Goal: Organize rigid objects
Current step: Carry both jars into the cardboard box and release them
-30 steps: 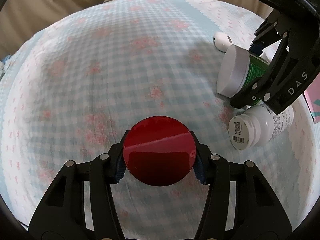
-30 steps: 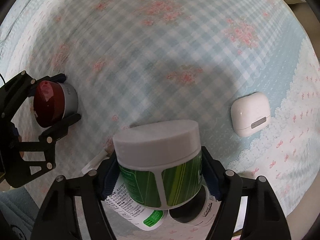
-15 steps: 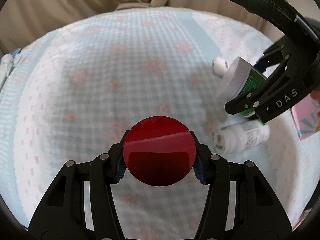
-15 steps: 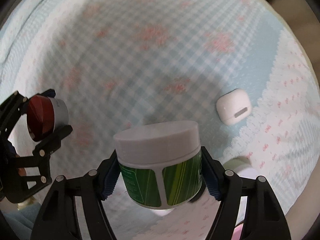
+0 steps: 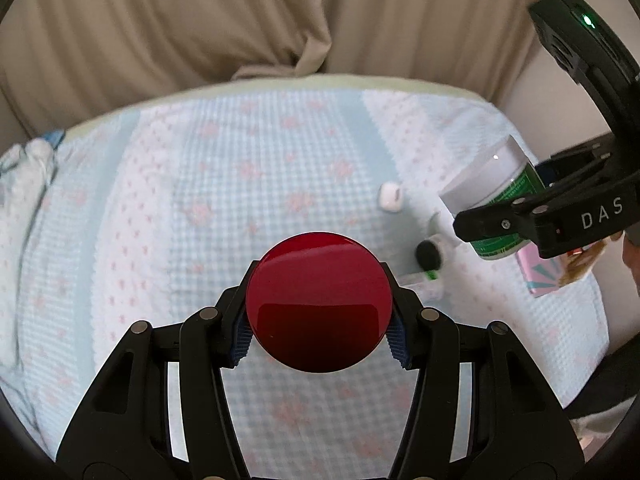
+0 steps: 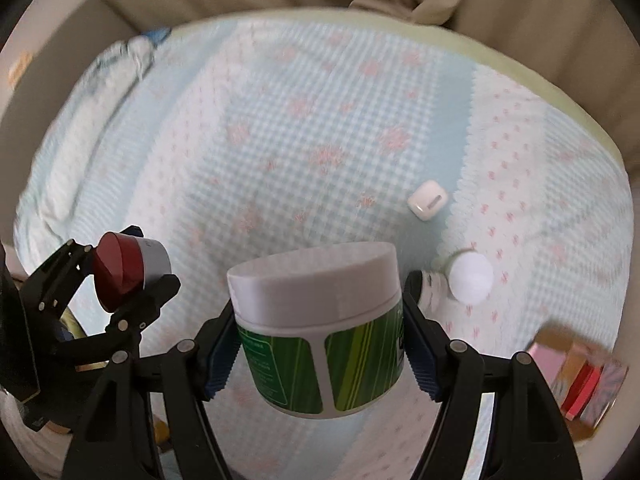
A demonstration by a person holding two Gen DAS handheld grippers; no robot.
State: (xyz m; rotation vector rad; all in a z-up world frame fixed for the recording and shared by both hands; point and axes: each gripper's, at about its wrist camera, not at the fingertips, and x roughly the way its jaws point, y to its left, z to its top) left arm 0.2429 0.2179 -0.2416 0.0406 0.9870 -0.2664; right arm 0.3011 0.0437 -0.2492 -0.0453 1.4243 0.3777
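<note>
The red-lidded jar (image 5: 319,301) fills the left gripper (image 5: 319,312) so that its lid hides the body and the bed (image 5: 240,184) just ahead. In the right wrist view, the green jar (image 6: 320,328) between the right gripper (image 6: 320,340) pads covers most of a black-capped tube (image 6: 426,286) just beyond its right pad. The white bottle (image 6: 470,282) beside that tube is blurred, its label unreadable. Far right of the gripper, a pink box (image 6: 580,376) is smeared by motion, its print illegible. The small white case (image 6: 427,200) ahead is too small for detail.
</note>
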